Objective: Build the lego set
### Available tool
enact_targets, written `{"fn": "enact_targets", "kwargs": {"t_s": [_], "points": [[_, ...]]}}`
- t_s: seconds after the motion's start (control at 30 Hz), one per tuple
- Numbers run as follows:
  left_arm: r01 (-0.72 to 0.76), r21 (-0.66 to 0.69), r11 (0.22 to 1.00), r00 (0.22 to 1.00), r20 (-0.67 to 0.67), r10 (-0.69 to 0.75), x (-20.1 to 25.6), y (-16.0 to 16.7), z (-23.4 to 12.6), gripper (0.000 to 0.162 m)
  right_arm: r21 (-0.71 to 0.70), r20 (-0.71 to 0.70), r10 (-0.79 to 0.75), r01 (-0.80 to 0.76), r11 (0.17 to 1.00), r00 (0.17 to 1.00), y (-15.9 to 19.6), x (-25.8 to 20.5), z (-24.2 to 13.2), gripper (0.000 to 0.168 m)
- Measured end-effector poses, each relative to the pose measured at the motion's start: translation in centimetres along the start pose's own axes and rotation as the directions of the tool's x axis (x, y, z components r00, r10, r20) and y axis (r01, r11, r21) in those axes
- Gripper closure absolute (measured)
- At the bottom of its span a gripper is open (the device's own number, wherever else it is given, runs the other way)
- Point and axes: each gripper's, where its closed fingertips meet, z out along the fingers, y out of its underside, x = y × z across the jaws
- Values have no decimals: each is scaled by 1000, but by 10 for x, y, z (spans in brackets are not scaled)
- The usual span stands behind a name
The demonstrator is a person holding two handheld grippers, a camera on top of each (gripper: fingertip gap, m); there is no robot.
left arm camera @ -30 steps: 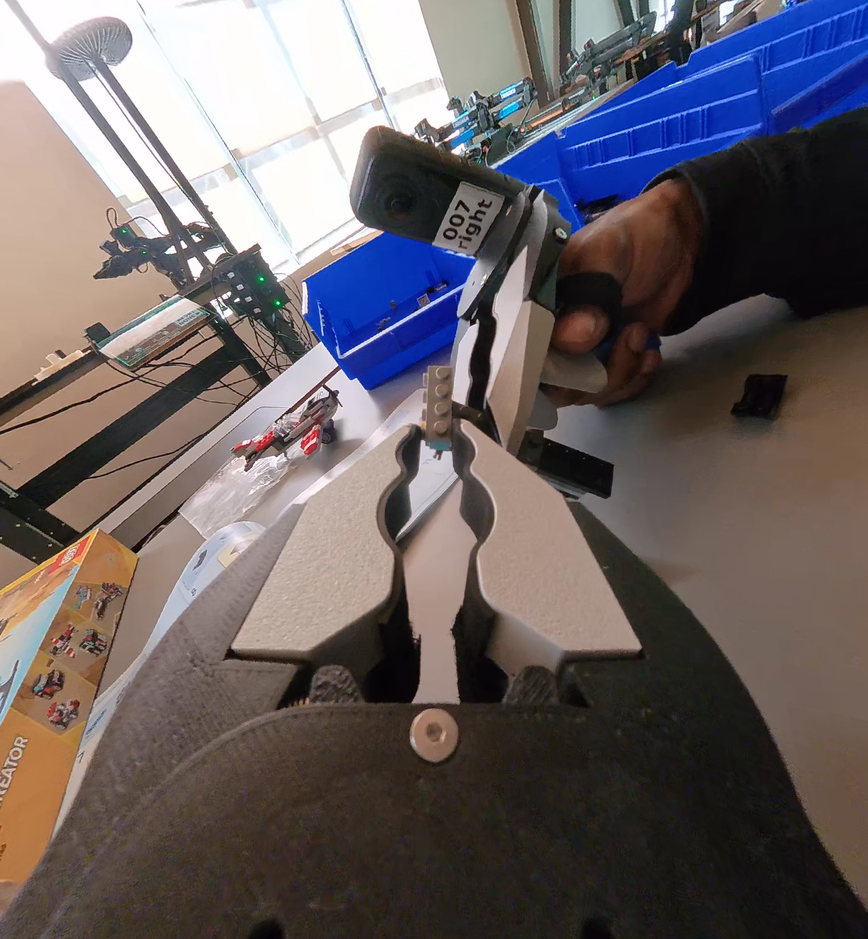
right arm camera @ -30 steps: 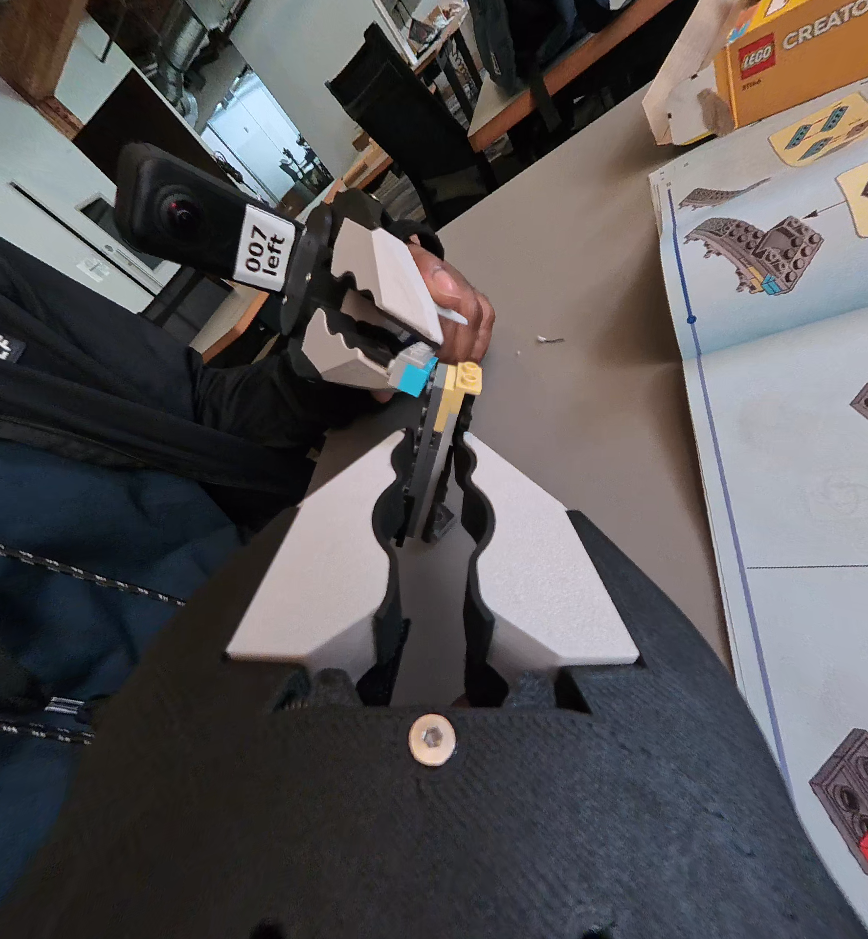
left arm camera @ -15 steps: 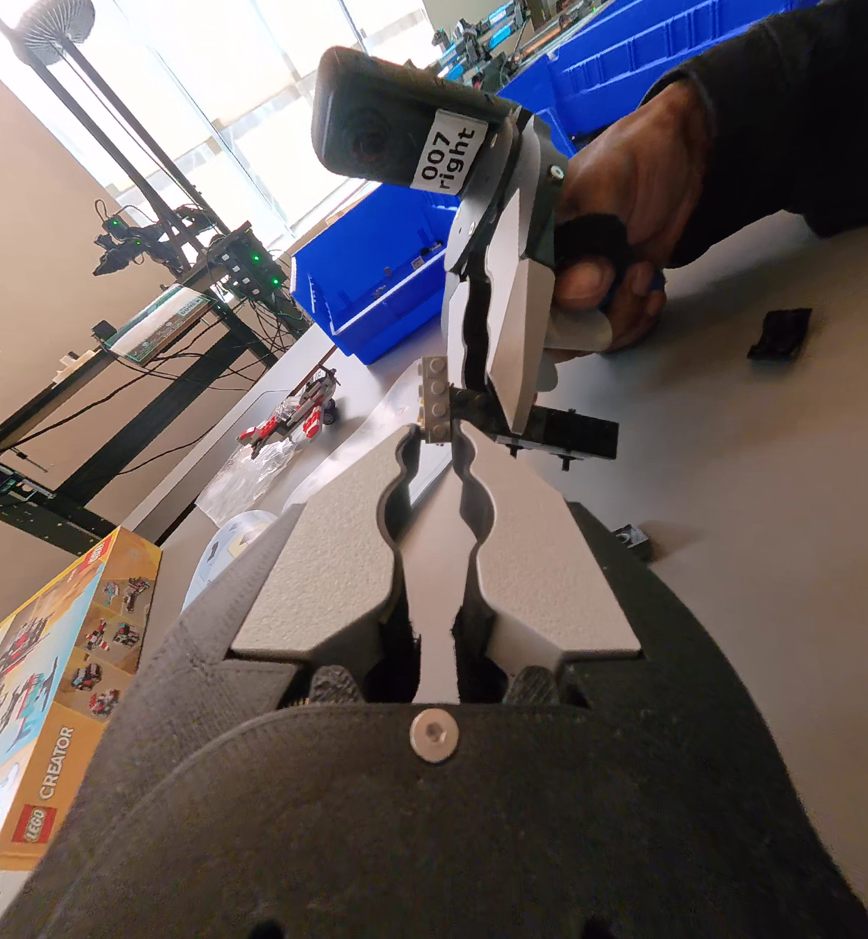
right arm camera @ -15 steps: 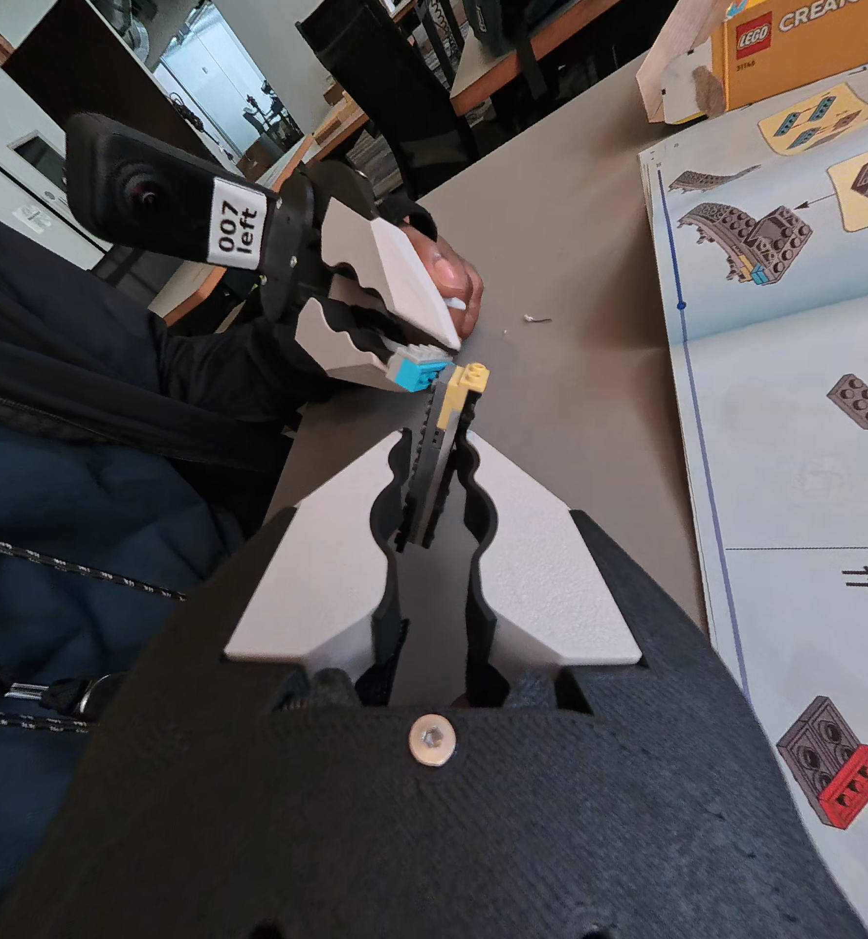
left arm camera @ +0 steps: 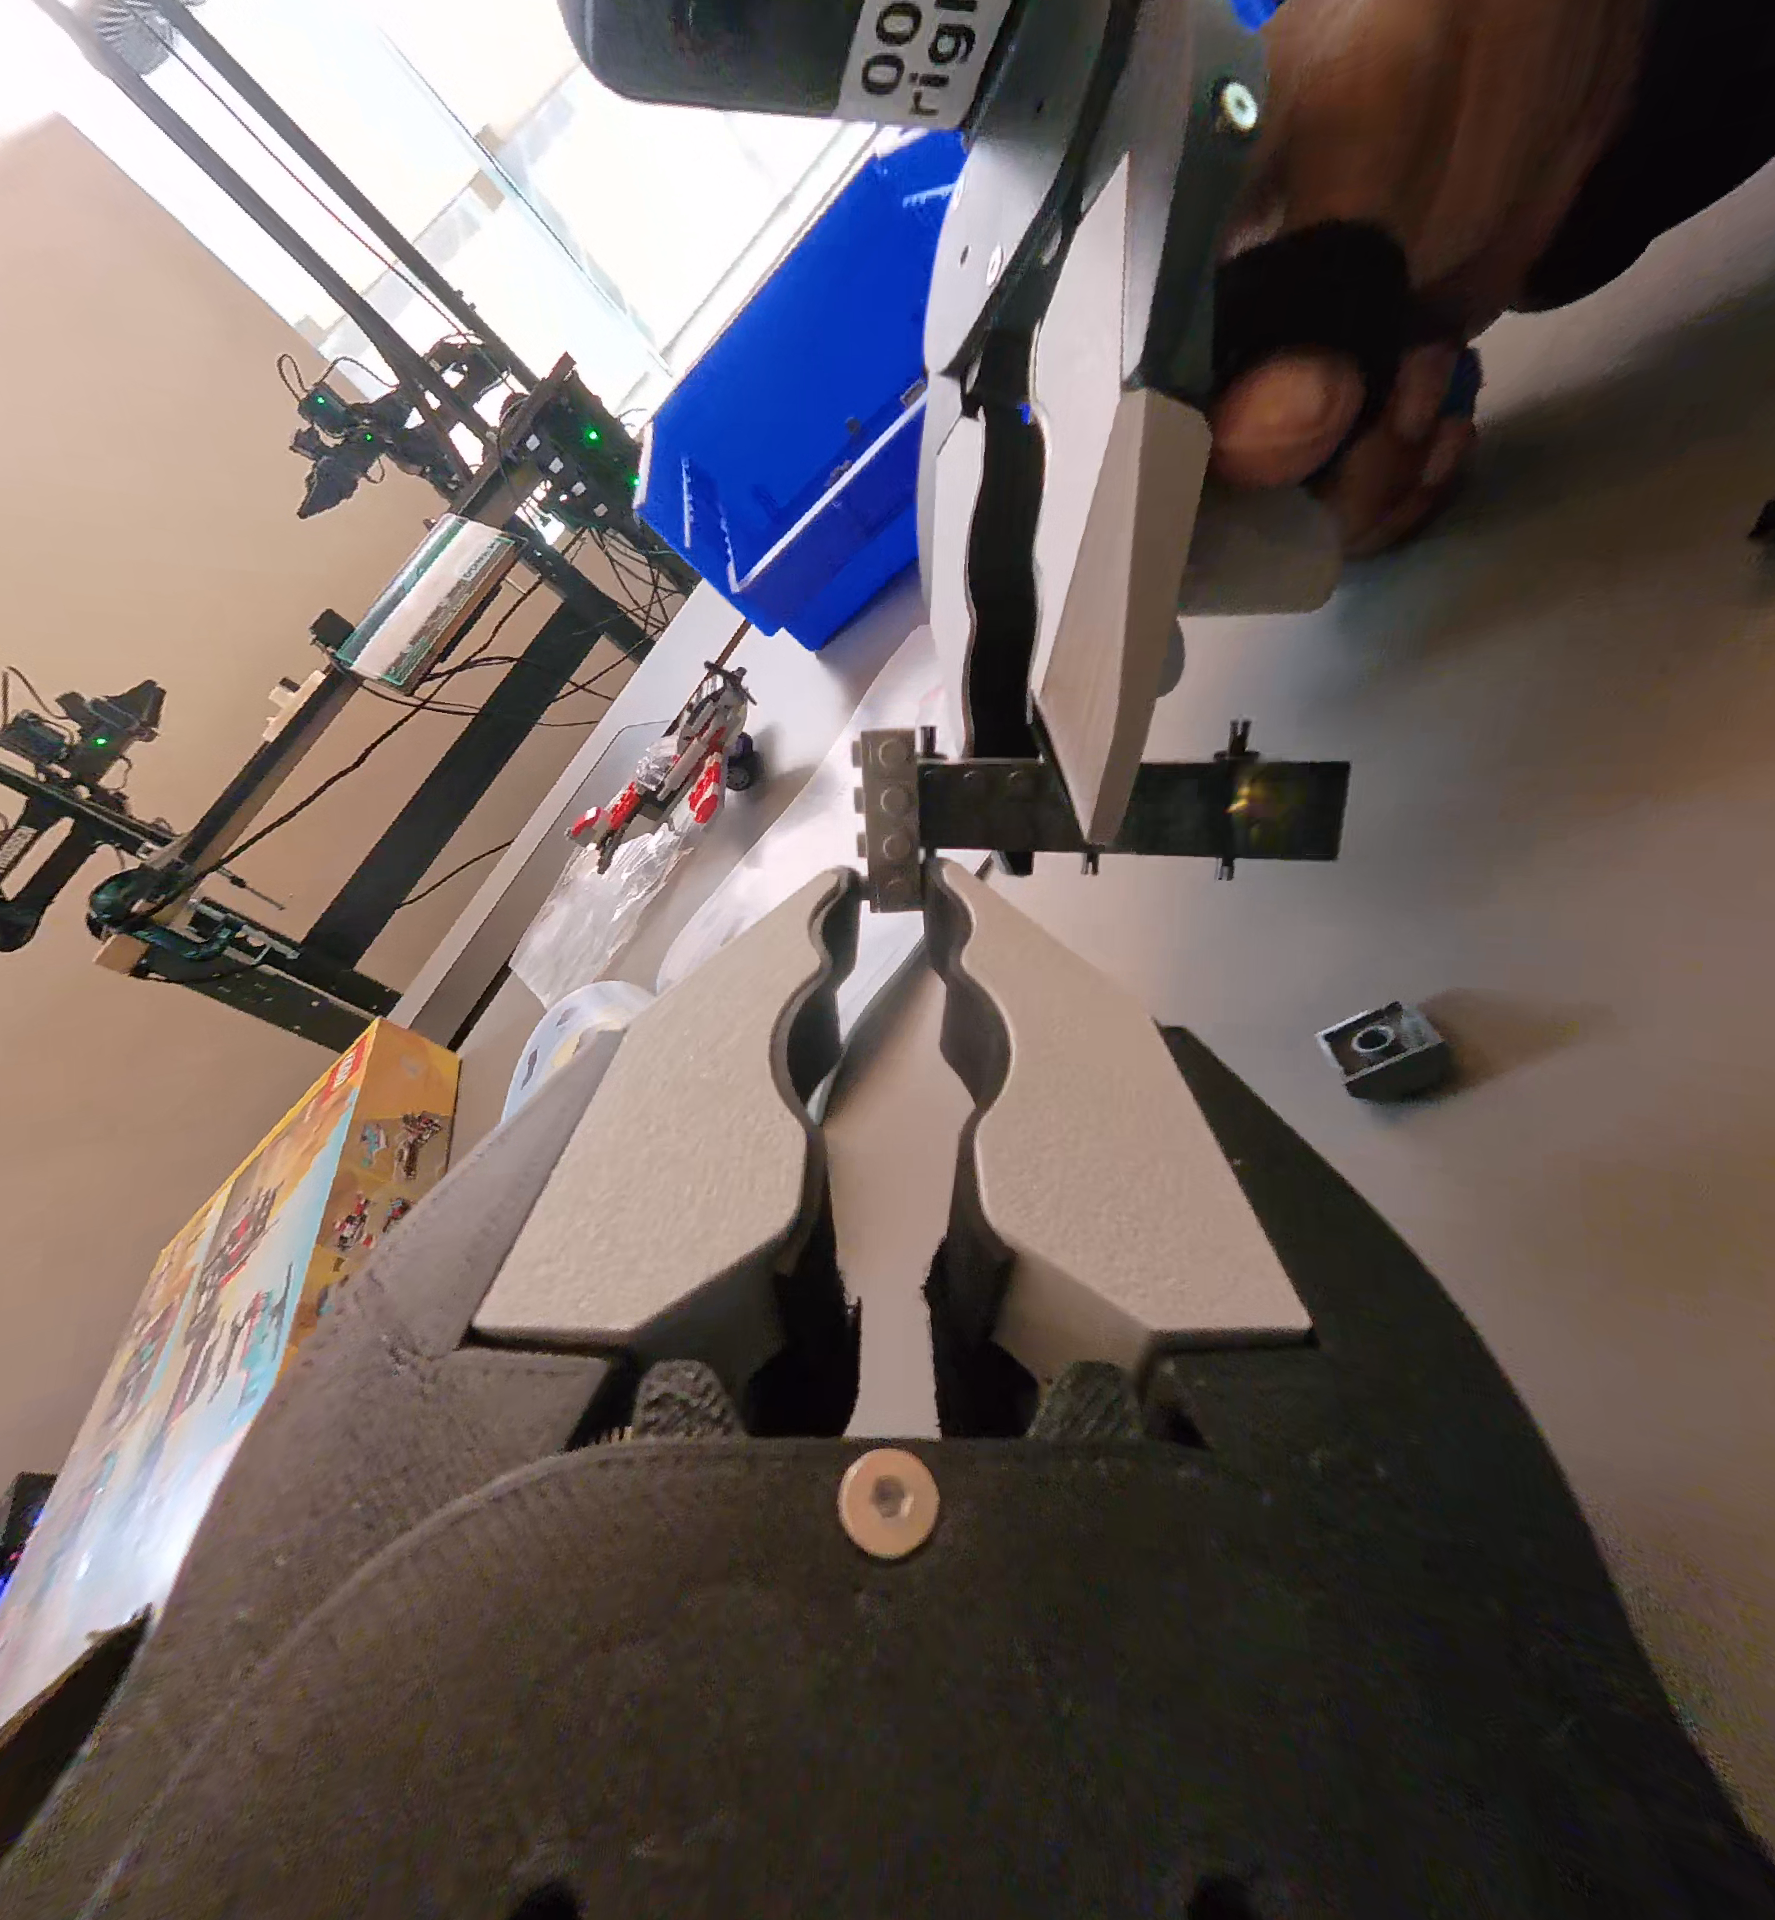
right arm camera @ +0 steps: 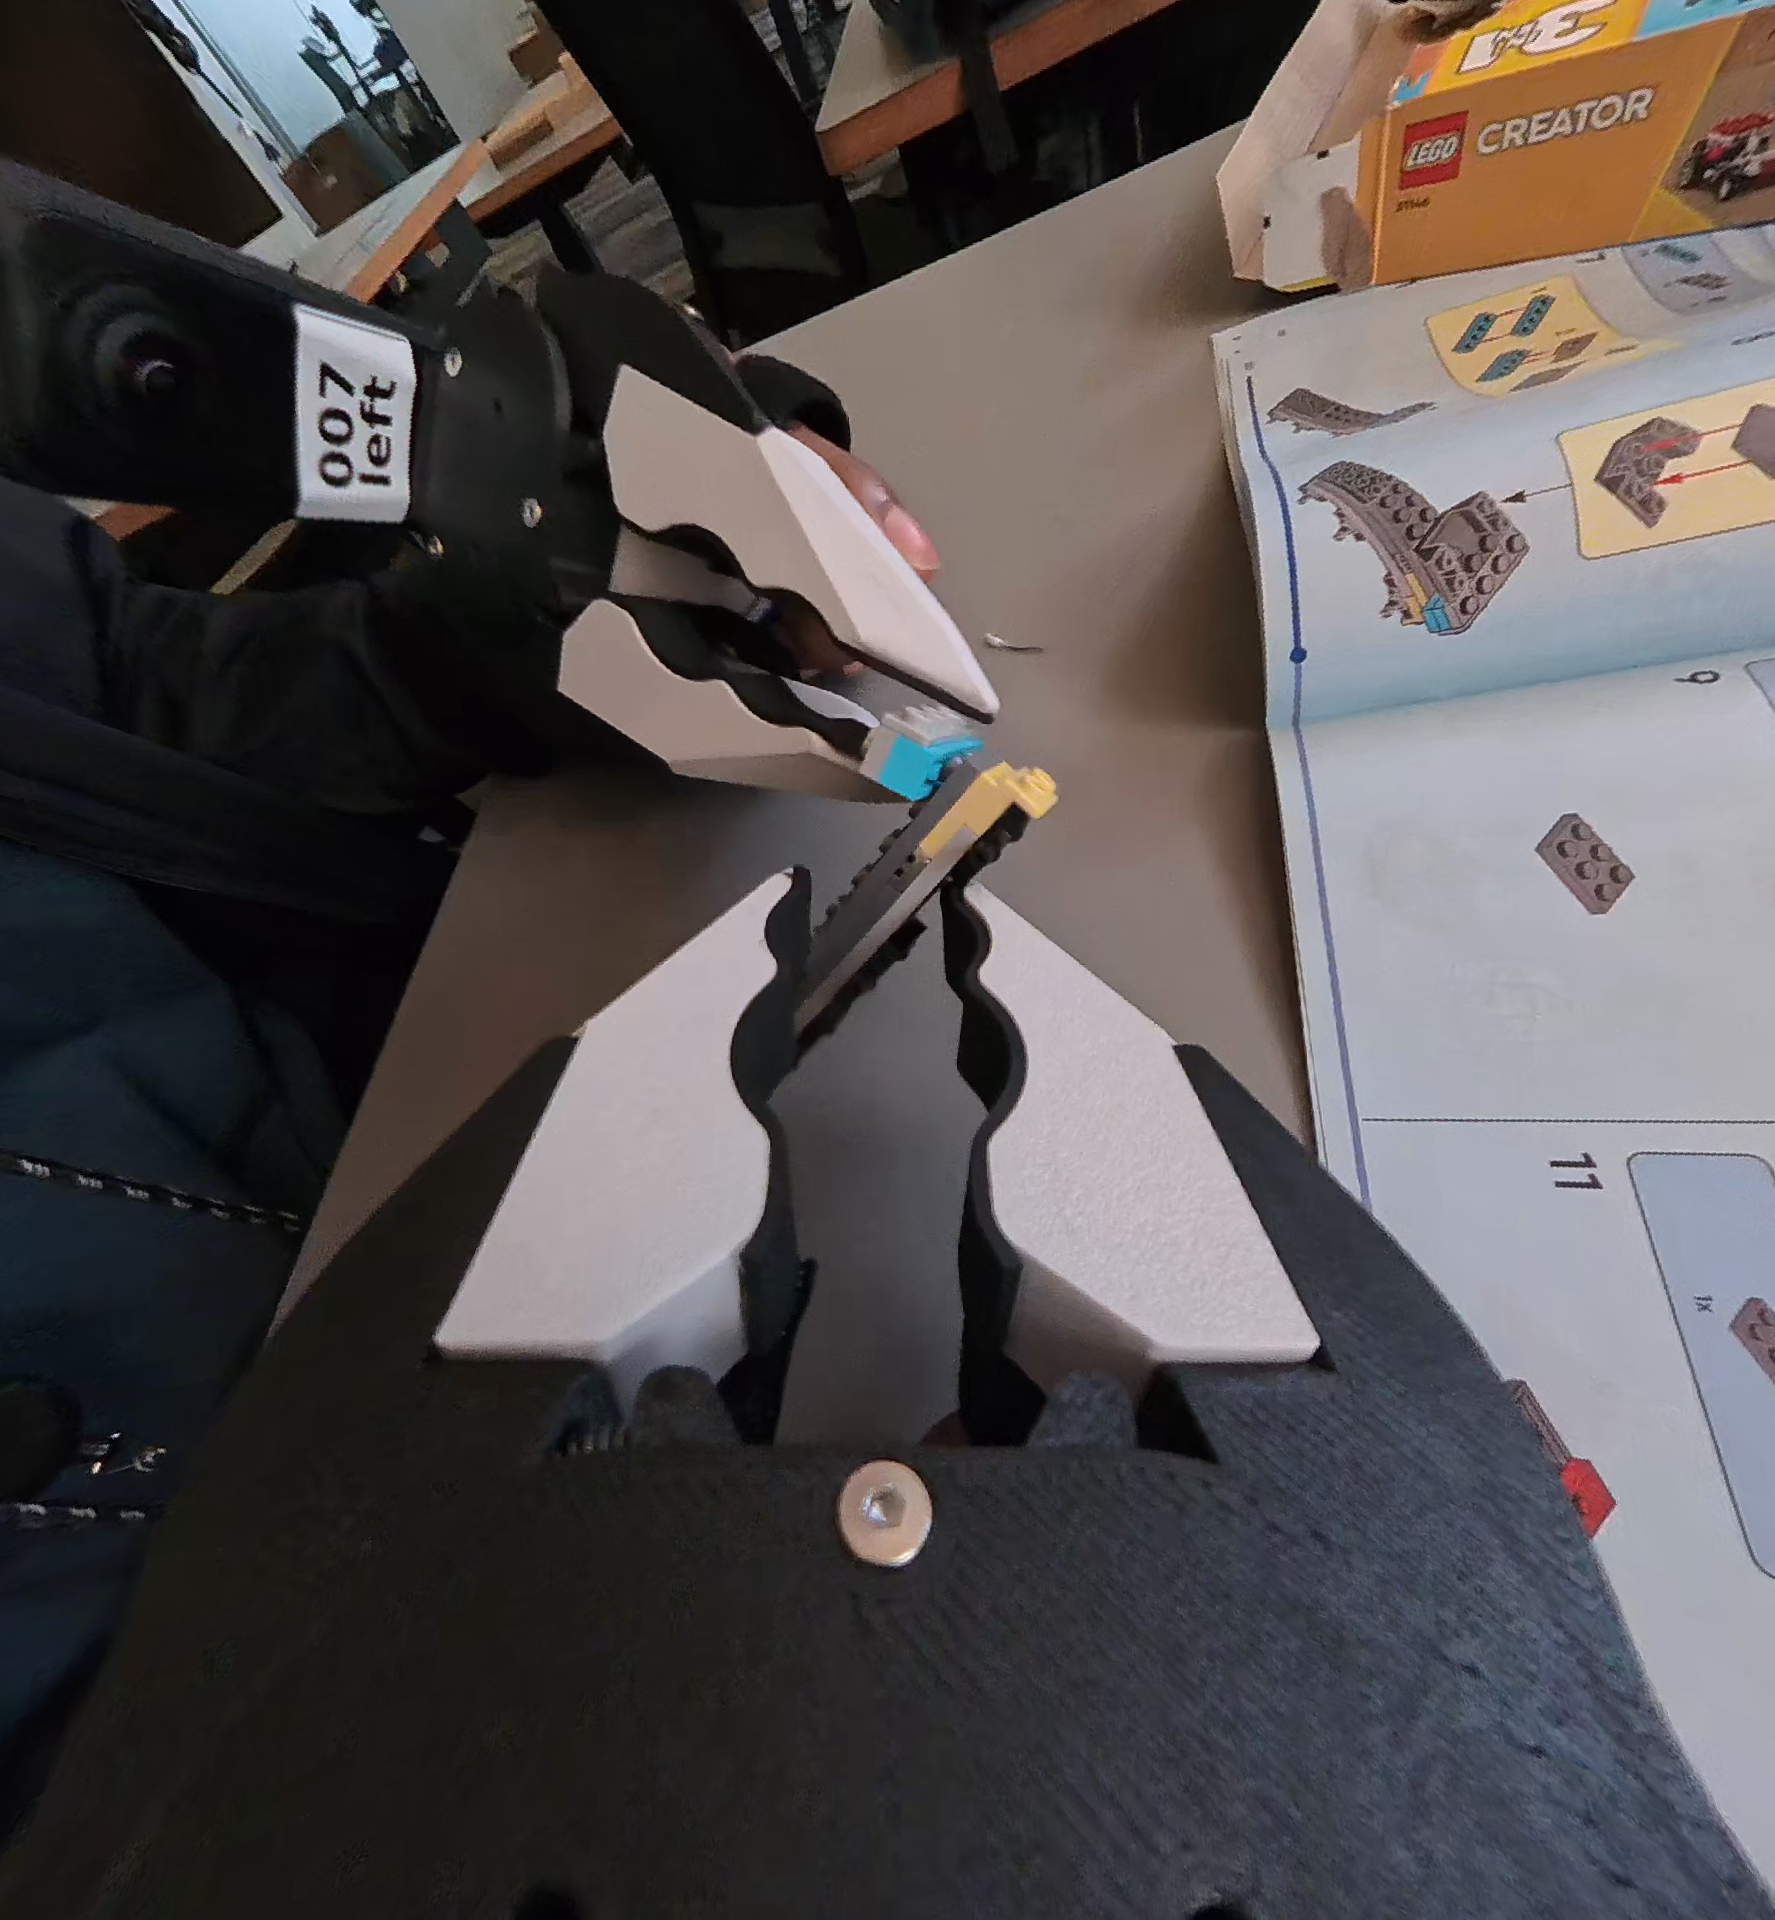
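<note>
My left gripper (left arm camera: 888, 883) is shut on a small grey studded piece (left arm camera: 888, 821) with a light blue part (right arm camera: 914, 758). My right gripper (right arm camera: 875, 891) is shut on a long dark grey plate assembly (right arm camera: 867, 925) with a yellow piece (right arm camera: 1002, 800) at its far end. In the left wrist view the dark plate (left arm camera: 1226, 810) lies crosswise under the right gripper's fingers (left arm camera: 1101, 644), its left end touching the grey piece. In the right wrist view the left gripper (right arm camera: 930, 743) holds the blue-and-grey piece against the plate's yellow end.
A loose dark grey brick (left arm camera: 1387, 1044) lies on the grey table (left arm camera: 1589, 935). An open instruction booklet (right arm camera: 1537, 831) and the yellow set box (right arm camera: 1537, 135) lie to the right. A blue bin (left arm camera: 810, 468), a small built model (left arm camera: 685, 769) and a plastic bag (left arm camera: 602, 904) are beyond. Less than 4 cm separates the two grippers' tips.
Both grippers have come closer together and lifted. The dark plate has turned crosswise, and its end now meets the small grey piece. Both stay shut on their pieces.
</note>
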Motion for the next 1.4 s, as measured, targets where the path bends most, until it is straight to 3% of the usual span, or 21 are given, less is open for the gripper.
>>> {"fn": "enact_targets", "kwargs": {"t_s": [0.67,1.4], "points": [[-74,-67,995,996,45,77,-2,7,4,150,-71,-160,-319,312,948,934,1,11,-5,144],[-173,-99,980,978,103,183,-6,3,6,150,-88,-232,-354,343,935,906,-3,18,-3,126]]}}
